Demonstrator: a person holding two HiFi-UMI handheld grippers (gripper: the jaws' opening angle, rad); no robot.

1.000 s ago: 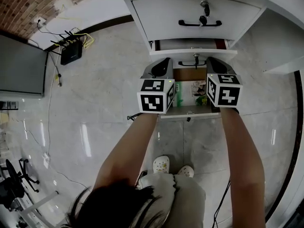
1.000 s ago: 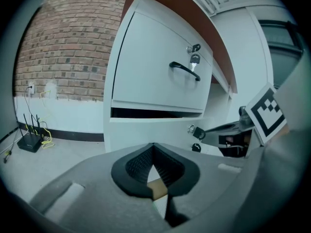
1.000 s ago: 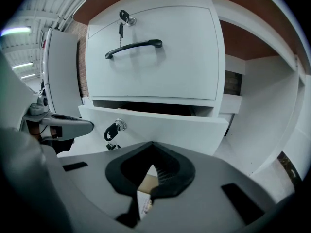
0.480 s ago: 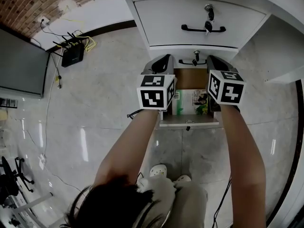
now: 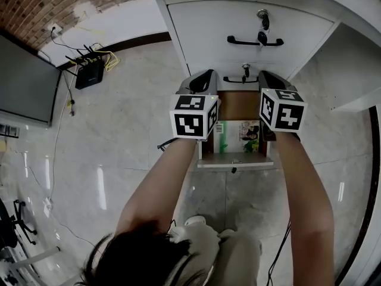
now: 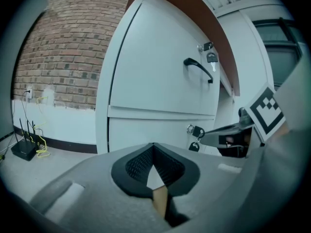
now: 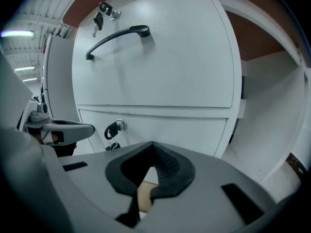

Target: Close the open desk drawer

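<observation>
The white desk pedestal has three drawers. The top drawer [image 5: 250,25] and the middle drawer [image 5: 205,61] sit flush. The bottom drawer [image 5: 235,161] stands pulled out below my arms, with a green booklet [image 5: 225,137] and papers inside. My left gripper [image 5: 204,76] and right gripper [image 5: 266,76] are both shut and hold nothing. Their tips are close against the middle drawer's front, either side of its black handle [image 5: 240,80]. The left gripper view shows that front [image 6: 155,132] with its key [image 6: 194,130]. The right gripper view shows it too [image 7: 170,130].
A dark monitor or panel [image 5: 24,79] stands on the glossy tiled floor at the left. A black router [image 5: 86,70] with cables lies by the brick wall. The desk's leg space [image 5: 351,64] opens to the right. The person's slippered feet [image 5: 196,222] are just behind the open drawer.
The middle drawer, ajar a second ago with its red inside showing, is now flush. Both grippers moved forward toward the desk with it. The bottom drawer stays pulled out.
</observation>
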